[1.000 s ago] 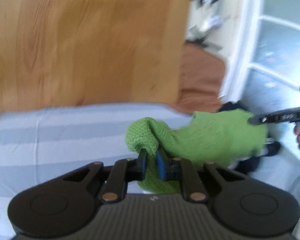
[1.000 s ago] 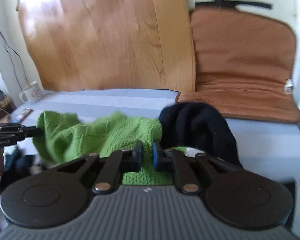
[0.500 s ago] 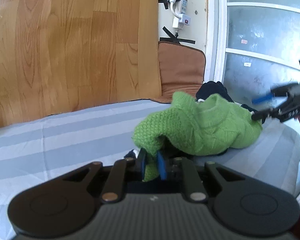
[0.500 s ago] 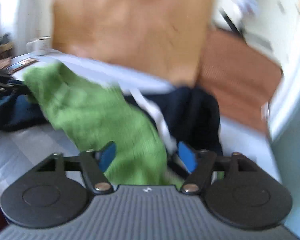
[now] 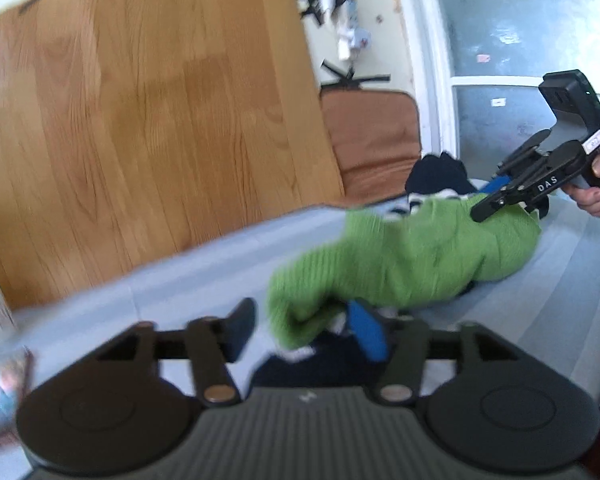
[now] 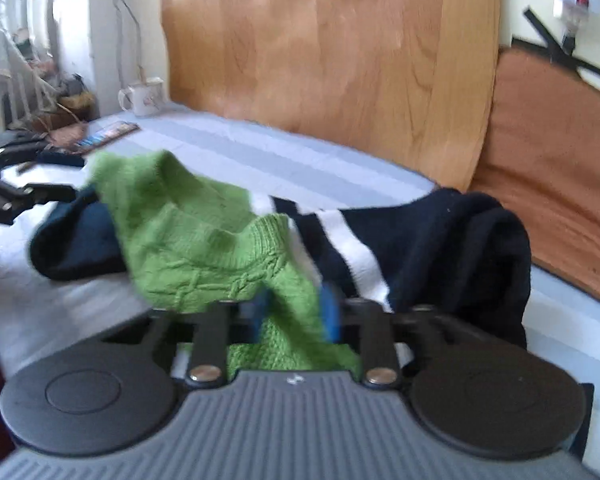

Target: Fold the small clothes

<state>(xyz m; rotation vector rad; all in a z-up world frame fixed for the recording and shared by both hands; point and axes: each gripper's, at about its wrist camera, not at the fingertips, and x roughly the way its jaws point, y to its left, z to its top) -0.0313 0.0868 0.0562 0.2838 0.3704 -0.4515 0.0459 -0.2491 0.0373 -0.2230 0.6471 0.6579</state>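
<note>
Left gripper (image 5: 306, 330) just opened wide, releasing sweater (image 5: 412, 264) at 12; right gripper (image 6: 294, 312) closing, regripping its hem to fold.

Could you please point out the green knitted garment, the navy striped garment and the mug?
green knitted garment (image 6: 204, 252): right wrist view, cable-knit middle.
navy striped garment (image 6: 440, 240): right wrist view, dark folded part.
mug (image 6: 146, 98): right wrist view, its side.

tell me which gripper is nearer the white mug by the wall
Left. The left gripper sits at the mug's end of the bed; the right gripper is at the other end, with the green knit between its fingers.
</note>
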